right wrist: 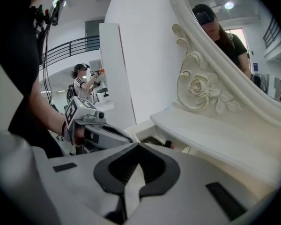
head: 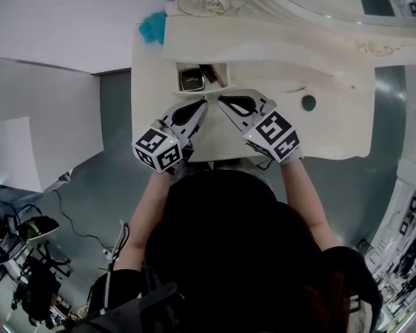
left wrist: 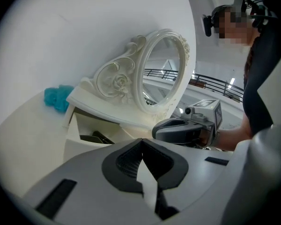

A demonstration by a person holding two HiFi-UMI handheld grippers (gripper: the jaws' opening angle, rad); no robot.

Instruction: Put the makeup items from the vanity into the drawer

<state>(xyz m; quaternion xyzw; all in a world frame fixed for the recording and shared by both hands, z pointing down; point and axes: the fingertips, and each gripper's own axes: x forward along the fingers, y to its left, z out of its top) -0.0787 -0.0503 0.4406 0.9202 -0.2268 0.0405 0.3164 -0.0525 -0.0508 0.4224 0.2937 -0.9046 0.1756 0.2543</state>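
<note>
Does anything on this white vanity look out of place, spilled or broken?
Nothing looks spilled or broken. The small drawer under the mirror shelf stands open with a black square compact inside. One small dark round item sits alone on the white tabletop, outside the drawer. A fluffy teal thing lies at the back left corner.

cream vanity (head: 333,127); teal fluff (head: 152,28); black compact (head: 191,80).

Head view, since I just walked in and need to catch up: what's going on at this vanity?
A person holds the left gripper and right gripper close together over the cream vanity table, just before its small open drawer. Both have jaws shut on nothing. A square black compact and a slim dark item lie in the drawer.
</note>
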